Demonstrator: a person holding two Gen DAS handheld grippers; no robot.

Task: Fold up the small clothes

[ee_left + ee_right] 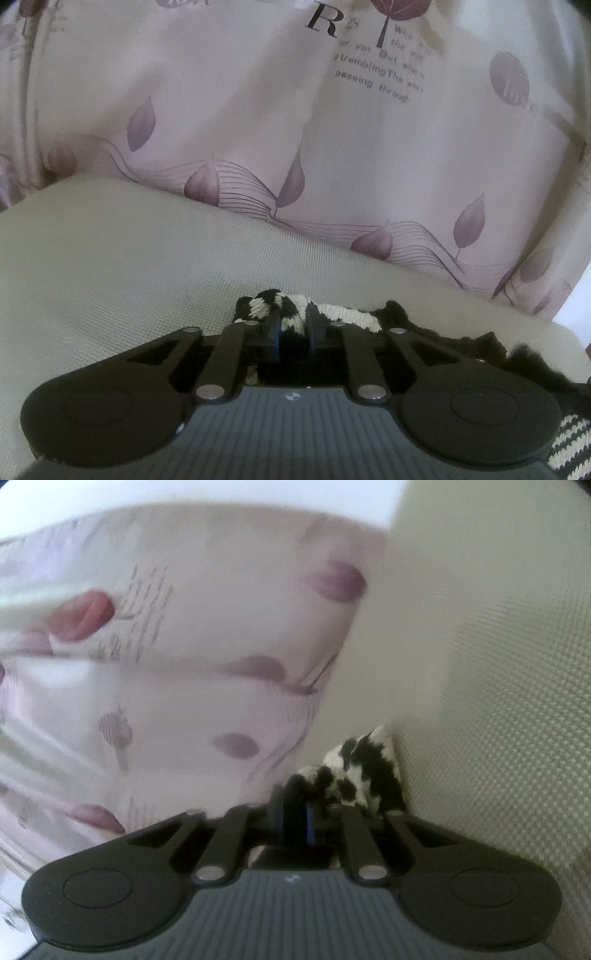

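Note:
A small black-and-white striped knit garment lies on the beige woven surface. My left gripper is shut on a bunched edge of it; the rest trails off to the right and lower right. In the right wrist view my right gripper is shut on another part of the same striped garment, which bunches up just beyond the fingertips against the beige surface. That view is blurred.
A pale pink curtain with purple leaves and printed text hangs right behind the beige surface. It also shows in the right wrist view, on the left. The surface's far edge runs along the curtain.

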